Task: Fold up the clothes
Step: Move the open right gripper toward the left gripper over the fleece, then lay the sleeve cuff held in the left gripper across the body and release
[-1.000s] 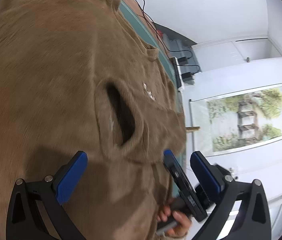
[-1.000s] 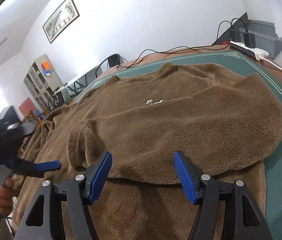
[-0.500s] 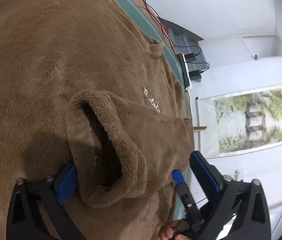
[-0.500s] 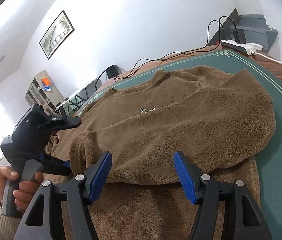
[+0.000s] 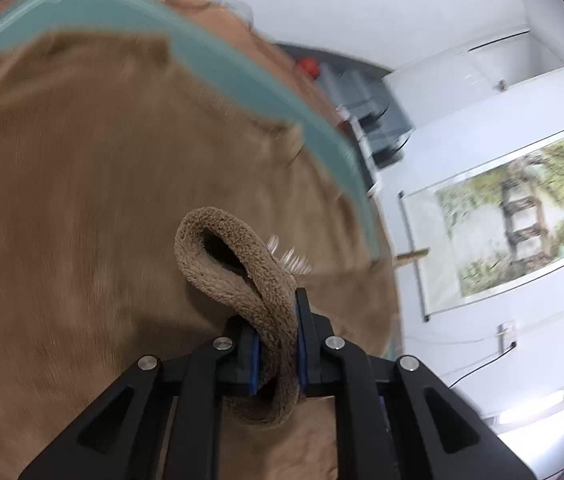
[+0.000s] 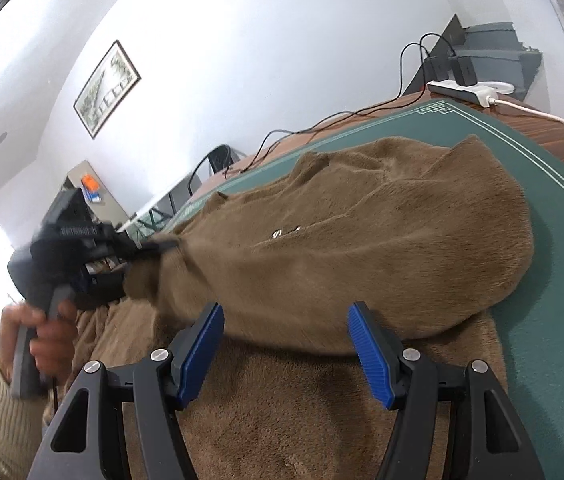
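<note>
The brown fleece sweater (image 6: 362,248) covers most of the surface (image 6: 562,240), leaving a bare green strip along its right and far edges. Beyond the far edge, black cables (image 6: 302,132) and a white power strip (image 6: 470,92) sit on the bare wood. The right gripper (image 6: 286,352) hangs open above the sweater with nothing between its jaws. On the left, the left gripper (image 6: 81,256), pinching the sleeve cuff (image 5: 241,264), blocks that side.

One sweater (image 6: 362,248); two tongs (image 5: 275,354) (image 6: 286,344); one mat (image 6: 554,240).
</note>
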A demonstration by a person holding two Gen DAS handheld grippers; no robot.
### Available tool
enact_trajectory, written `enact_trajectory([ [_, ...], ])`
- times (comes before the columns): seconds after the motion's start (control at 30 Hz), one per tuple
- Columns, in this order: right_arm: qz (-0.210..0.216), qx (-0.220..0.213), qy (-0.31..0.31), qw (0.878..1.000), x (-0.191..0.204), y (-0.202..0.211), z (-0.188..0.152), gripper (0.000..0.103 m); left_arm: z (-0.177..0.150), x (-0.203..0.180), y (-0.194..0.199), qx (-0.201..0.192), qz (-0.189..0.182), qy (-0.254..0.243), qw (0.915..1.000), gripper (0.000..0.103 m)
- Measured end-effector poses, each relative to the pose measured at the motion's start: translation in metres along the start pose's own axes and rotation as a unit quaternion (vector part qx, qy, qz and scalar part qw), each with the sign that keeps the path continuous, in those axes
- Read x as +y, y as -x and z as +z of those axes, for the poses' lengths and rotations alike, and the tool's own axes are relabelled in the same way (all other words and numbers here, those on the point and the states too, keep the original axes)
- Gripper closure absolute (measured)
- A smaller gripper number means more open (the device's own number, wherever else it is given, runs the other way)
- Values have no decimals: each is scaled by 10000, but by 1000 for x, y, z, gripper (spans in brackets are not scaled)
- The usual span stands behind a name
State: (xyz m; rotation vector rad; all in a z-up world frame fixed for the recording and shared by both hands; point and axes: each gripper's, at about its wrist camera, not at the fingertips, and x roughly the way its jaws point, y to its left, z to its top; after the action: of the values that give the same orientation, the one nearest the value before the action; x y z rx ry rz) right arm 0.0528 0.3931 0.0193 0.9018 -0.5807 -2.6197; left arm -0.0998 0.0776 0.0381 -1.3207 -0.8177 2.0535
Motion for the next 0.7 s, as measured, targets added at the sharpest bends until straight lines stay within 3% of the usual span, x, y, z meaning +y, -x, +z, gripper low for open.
enact_trajectory([
  [0.17, -167, 35, -76, 9998, -14, 16, 9, 37, 39, -8, 35, -569, -132, -238, 9980, 88],
  [0.33, -1076, 109, 646, 9920, -26, 36, 28, 29, 75, 16, 64, -976, -48, -201, 9950, 87],
  [0.43, -1799, 133, 1116, 9773, -32, 36, 36, 26, 84, 44, 62, -975, 114, -24, 9952, 87],
  [0.5, -2000, 249, 1293, 9709, -36, 27, 40, 26, 85, 63, 57, -905, 181, 123, 9957, 88],
  [0.7, -2006, 608, 1826, 9606, -27, -15, 43, 26, 81, 98, 32, -610, 491, 332, 9964, 87],
])
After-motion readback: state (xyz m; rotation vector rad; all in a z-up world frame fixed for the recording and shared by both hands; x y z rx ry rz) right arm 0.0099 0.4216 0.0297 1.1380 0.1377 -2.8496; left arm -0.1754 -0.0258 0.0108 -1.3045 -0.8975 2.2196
